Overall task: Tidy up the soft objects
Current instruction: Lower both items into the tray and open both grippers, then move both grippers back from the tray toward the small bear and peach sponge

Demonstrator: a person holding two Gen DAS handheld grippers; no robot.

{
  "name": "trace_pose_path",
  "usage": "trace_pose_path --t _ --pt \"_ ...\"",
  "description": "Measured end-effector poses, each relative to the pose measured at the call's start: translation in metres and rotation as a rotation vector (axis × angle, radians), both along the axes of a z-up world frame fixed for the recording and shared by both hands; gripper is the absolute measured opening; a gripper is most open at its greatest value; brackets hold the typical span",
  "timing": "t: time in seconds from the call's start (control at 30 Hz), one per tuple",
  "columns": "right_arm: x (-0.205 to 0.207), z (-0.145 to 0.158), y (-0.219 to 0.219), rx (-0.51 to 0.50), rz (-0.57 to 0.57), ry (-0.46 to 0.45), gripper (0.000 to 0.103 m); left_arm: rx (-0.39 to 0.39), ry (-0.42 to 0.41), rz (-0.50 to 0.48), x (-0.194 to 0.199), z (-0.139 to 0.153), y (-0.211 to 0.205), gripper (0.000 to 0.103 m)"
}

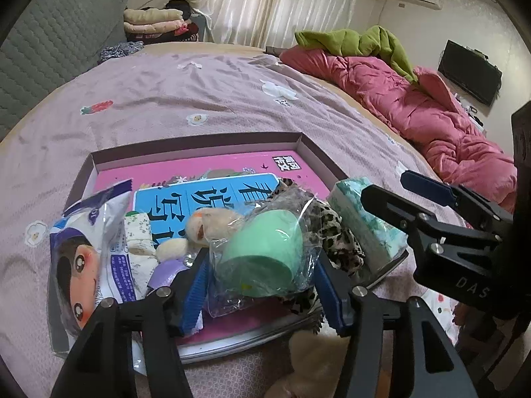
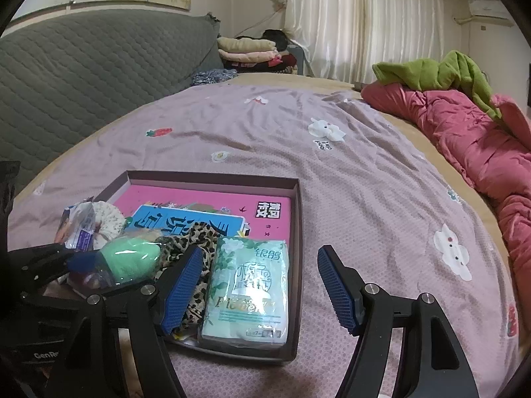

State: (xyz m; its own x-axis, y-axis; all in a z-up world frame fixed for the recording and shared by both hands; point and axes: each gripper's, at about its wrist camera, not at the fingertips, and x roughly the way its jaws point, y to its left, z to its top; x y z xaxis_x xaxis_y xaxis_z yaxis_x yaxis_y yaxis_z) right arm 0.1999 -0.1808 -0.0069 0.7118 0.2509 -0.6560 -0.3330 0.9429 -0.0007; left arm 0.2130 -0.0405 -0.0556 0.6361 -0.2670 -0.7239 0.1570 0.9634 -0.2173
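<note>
The left gripper is standing spread around the bagged green sponge in the shallow box, pads not clearly pressing; slick wrap is risking a slip. The right gripper, spread and empty, is hovering beside the tissue pack, risking a nudge

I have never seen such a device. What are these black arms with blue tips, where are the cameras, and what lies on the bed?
A person holds two hand grippers; no robot is here. Each picture comes from a camera on one gripper, looking along its blue-padded fingers. On the bedsheet lies a shallow box with a pink book, a tissue pack, a leopard-print cloth and a white packet. The left gripper stands open around a bagged green sponge-like item, apparently not squeezing it. The right gripper is open and empty.
</note>
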Motion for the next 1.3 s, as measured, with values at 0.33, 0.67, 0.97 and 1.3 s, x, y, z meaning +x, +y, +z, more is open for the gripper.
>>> trace_pose_path --t 0.33,0.67,0.97,1.3 --pt "-0.001 0.001 0.001 -0.005 0.002 -0.008 0.074 -0.003 -0.017 0.017 0.000 0.007 0.006 0.061" --pt "-0.002 0.003 -0.002 0.003 0.002 -0.017 0.074 -0.020 -0.043 0.034 -0.002 0.016 0.014 0.065" --pt "-0.004 0.008 -0.002 0.005 0.002 -0.036 0.074 -0.026 -0.058 0.064 -0.003 0.022 0.024 0.066" --pt "-0.006 0.012 -0.001 0.012 0.007 -0.049 0.074 -0.045 -0.067 0.072 -0.006 0.028 0.031 0.066"
